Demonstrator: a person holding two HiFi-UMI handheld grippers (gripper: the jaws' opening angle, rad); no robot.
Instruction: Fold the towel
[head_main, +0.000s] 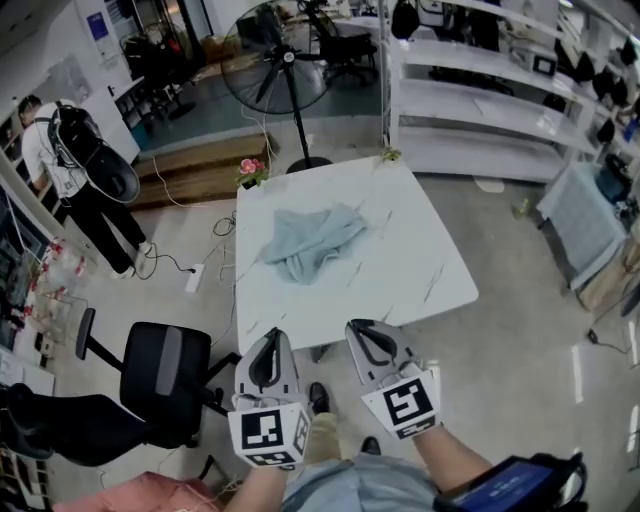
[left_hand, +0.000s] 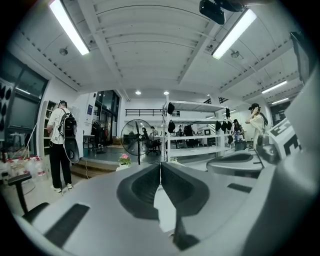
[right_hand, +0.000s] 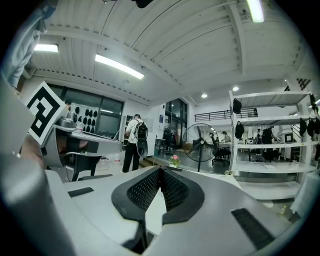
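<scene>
Both tools are shut with nothing in them. The left hand-held gripper (head_main: 271, 337) has its jaws pressed tip to tip, and its own view shows them meeting in a thin seam. It's the same for the right hand-held gripper (head_main: 358, 327), whose ribbed pads (right_hand: 145, 189) are closed together. They sit side by side just off the near edge of the white marbled surface (head_main: 410, 275), pointing toward 12 o'clock, and neither is touching anything.

The towel (head_main: 308, 243) is a pale blue crumpled heap lying on the surface, toward 11 o'clock from the grippers and well apart from them. It's so bunched up that I can't make out any corners or hems, or which layer is on top.

Both gripper views are mostly filled by the grey gripper bodies. Only a sliver of white shows through the gap behind the jaws, and I can't find the towel in either one.

The person's forearms get cut off at the bottom of the head view. At 5 o'clock there's a dark device with a blue screen (head_main: 510, 486), only partly in frame. A floor fan (head_main: 277, 60) stands past the far edge at 12 o'clock, with a small pot of pink flowers (head_main: 250, 168) by the far left corner. An office chair (head_main: 160, 375) is at 9 o'clock.
</scene>
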